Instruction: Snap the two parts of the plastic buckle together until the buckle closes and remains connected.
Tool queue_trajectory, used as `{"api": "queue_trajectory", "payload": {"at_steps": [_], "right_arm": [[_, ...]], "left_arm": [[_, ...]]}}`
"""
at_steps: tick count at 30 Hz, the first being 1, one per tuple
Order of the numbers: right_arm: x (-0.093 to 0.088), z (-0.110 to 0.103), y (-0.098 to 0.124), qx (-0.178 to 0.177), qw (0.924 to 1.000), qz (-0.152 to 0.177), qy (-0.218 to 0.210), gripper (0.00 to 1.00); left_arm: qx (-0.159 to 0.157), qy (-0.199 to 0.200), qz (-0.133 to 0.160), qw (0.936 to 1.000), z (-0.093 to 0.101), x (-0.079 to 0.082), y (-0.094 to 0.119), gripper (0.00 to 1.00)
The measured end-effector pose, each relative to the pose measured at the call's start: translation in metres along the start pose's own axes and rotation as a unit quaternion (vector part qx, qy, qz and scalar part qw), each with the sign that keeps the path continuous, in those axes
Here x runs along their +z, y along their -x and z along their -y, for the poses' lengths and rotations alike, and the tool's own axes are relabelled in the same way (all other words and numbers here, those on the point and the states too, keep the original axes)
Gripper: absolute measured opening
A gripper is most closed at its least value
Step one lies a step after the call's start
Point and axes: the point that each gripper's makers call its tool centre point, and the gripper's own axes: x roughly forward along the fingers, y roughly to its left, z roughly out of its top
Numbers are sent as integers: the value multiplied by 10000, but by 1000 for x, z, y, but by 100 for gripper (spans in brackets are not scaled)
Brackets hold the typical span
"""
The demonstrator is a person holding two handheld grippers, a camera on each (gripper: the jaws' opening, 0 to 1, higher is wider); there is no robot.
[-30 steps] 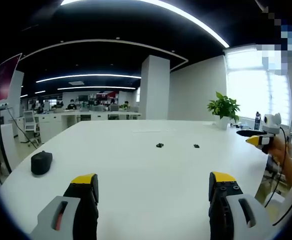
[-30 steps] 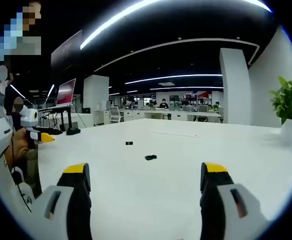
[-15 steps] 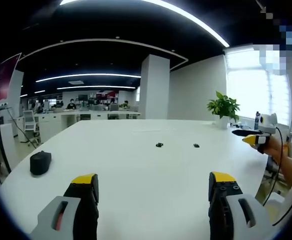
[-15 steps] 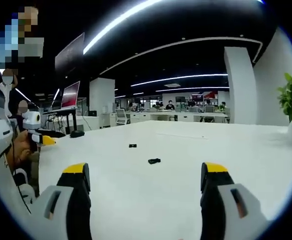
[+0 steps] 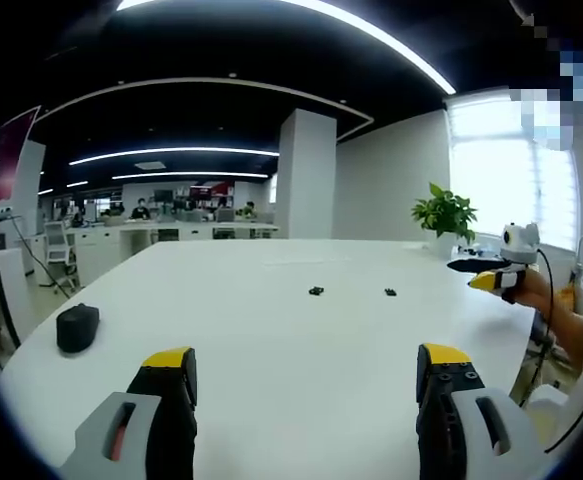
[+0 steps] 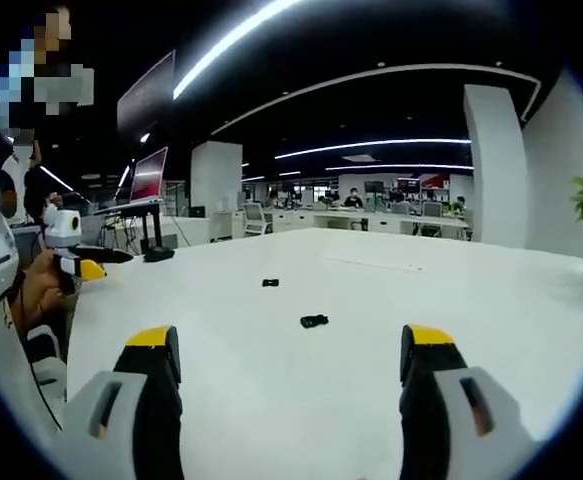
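Two small black buckle parts lie apart on the white table (image 5: 271, 340). In the left gripper view one part (image 5: 316, 291) is left of the other (image 5: 391, 292), both far ahead of my left gripper (image 5: 304, 362), which is open and holds nothing. In the right gripper view the nearer part (image 6: 314, 321) lies ahead of my open right gripper (image 6: 289, 345), between the lines of its jaws, and the farther part (image 6: 270, 283) sits beyond to the left. The right gripper (image 5: 483, 276) hovers at the table's right edge in the left gripper view. The left gripper (image 6: 83, 266) is seen at the left.
A black pouch-like object (image 5: 76, 328) rests near the table's left edge, also far back as the black object (image 6: 158, 255). A potted plant (image 5: 446, 214) stands at the far right corner. A person's hand (image 6: 41, 290) holds the left gripper. Desks and seated people fill the room behind.
The right gripper view has swung and edged forward, so the buckle parts sit lower and slightly larger. In the left gripper view the right gripper has risen and drifted left. The buckle parts lie unmoved.
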Motion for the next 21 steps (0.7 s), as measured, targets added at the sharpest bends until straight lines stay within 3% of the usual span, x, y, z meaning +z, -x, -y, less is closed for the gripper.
{"api": "queue_trajectory", "payload": {"at_steps": [21], "right_arm": [[0,8,-23,147,9999,-86,-3,91]], "left_arm": [[-61,-39,53,10000,2,3,-4,92]]}}
